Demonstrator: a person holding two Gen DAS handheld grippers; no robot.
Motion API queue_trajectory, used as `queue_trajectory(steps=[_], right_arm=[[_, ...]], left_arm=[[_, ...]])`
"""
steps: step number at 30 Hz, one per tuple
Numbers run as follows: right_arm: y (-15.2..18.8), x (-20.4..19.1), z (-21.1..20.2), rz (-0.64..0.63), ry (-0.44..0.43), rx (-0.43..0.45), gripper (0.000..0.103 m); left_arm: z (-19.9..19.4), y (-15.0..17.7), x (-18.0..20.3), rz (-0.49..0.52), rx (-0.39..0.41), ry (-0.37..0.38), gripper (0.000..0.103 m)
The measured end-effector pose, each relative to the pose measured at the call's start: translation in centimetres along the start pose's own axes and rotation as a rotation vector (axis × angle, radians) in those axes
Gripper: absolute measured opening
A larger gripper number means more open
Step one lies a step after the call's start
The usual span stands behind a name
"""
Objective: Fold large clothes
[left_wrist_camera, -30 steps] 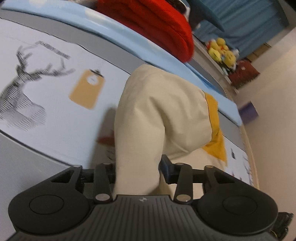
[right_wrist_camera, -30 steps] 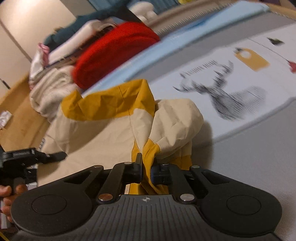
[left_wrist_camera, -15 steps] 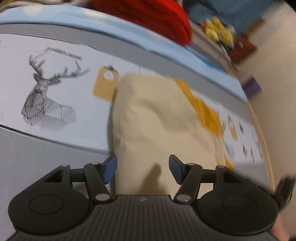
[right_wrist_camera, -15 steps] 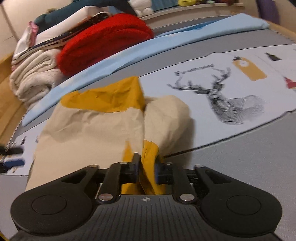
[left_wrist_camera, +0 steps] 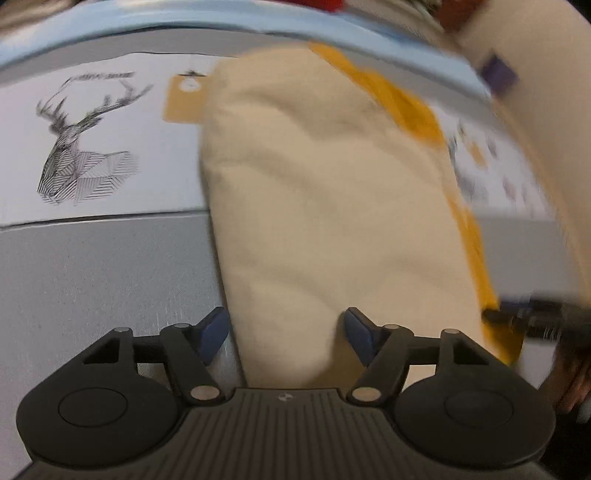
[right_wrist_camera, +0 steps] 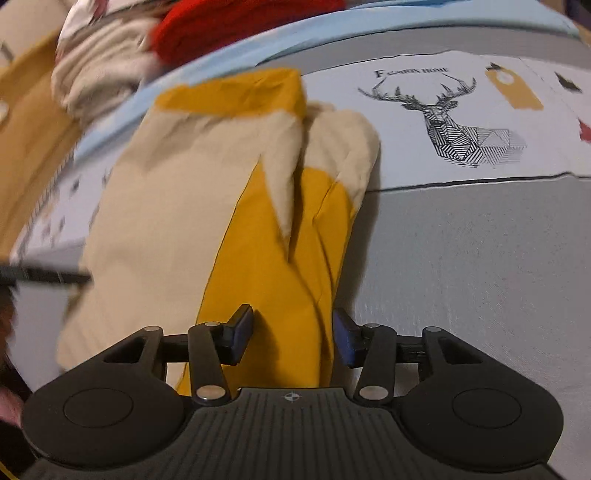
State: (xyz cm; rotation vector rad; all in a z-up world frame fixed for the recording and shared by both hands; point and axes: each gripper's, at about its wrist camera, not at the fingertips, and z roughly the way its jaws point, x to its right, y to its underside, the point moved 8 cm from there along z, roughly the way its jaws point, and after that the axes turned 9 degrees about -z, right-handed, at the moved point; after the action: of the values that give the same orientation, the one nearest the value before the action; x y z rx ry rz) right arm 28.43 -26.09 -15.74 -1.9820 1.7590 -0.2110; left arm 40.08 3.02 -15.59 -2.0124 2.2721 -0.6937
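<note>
A cream and mustard-yellow garment (left_wrist_camera: 325,192) lies folded into a long strip on the bed. My left gripper (left_wrist_camera: 286,332) hangs over its near cream end, jaws opening wide, the cloth lying loose between the pads. In the right wrist view the same garment (right_wrist_camera: 177,206) shows its yellow part at the near end. My right gripper (right_wrist_camera: 293,334) is over that yellow cloth, jaws opening, pads off the fabric. The other gripper's tip (right_wrist_camera: 48,275) reaches in from the left there, and the right one's tip (left_wrist_camera: 517,319) shows at the far right of the left wrist view.
The bed cover is grey with a white panel bearing a deer print (right_wrist_camera: 454,125) and an orange tag print (left_wrist_camera: 181,101). A pale blue sheet (right_wrist_camera: 332,27) borders the far side. Red (right_wrist_camera: 236,22) and cream clothes (right_wrist_camera: 99,74) are piled beyond it. A wooden floor (right_wrist_camera: 26,122) lies left.
Both grippers let go of the garment and their jaws spread apart. The raised cloth dropped flat onto the bed. Both hands shifted sideways and rolled.
</note>
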Motion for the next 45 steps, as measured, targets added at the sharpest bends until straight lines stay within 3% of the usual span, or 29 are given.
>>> queue_trajectory(steps=[1,3,5,8,13,17,19,22,25,28,31,32,34,36,38,45], right_arm=[[0.7,0.0,0.4,-0.018,0.017,-0.033,0.052],[1.8,-0.3,0.9,-0.062,0.057,-0.081,0.054],[1.9,-0.6,0.0,-0.096,0.11,-0.061,0.055],[-0.1,-1.9,-4.8,-0.172,0.231,0.127,0.048],[-1.8,-5.2,-14.1,-0.157,0.297,0.418,0.051],[0.2,-8.1,-19.2,-0.164,0.339,0.537,0.088],[1.4,-9.3,-20.8,-0.17,0.343,0.566,0.091],[4.4,-10.7,-22.2,-0.162,0.353,0.586,0.1],[6.8,-11.5,-22.8,-0.171,0.359,0.594,0.102],[9.3,-12.6,-22.4,-0.158,0.36,0.561,0.102],[11.3,-12.7,-20.8,-0.115,0.351,0.508,0.102],[11.8,-12.7,-20.1,-0.102,0.356,0.47,0.102],[12.0,-12.7,-19.5,-0.089,0.35,0.45,0.102],[12.0,-13.0,-18.9,-0.111,0.357,0.444,0.102],[12.1,-13.1,-18.2,-0.123,0.374,0.421,0.102],[12.4,-12.9,-17.2,-0.121,0.373,0.389,0.102]], left_arm=[[0.4,0.7,0.0,0.028,-0.007,-0.056,0.087],[-0.3,1.6,0.1,0.028,0.023,-0.109,0.088],[-2.6,1.8,0.8,0.026,0.098,-0.156,0.087],[-6.8,2.8,2.2,0.045,0.263,-0.231,0.091],[-13.2,5.8,5.2,0.046,0.416,-0.253,0.102],[-16.7,7.8,7.0,-0.009,0.463,-0.206,0.102],[-18.0,9.1,7.6,-0.026,0.478,-0.192,0.102],[-19.4,11.2,8.4,-0.037,0.491,-0.188,0.102],[-20.2,13.6,8.7,-0.048,0.504,-0.179,0.102],[-20.4,16.5,9.0,-0.056,0.531,-0.183,0.102],[-19.1,20.1,8.9,-0.064,0.614,-0.155,0.102],[-18.1,21.0,8.8,-0.053,0.595,-0.163,0.102],[-16.6,21.3,9.0,-0.07,0.515,-0.177,0.102],[-16.7,20.7,9.5,-0.055,0.56,-0.148,0.102],[-16.4,20.4,10.1,0.023,0.596,-0.193,0.102],[-14.5,20.7,10.0,-0.007,0.509,-0.168,0.102]])
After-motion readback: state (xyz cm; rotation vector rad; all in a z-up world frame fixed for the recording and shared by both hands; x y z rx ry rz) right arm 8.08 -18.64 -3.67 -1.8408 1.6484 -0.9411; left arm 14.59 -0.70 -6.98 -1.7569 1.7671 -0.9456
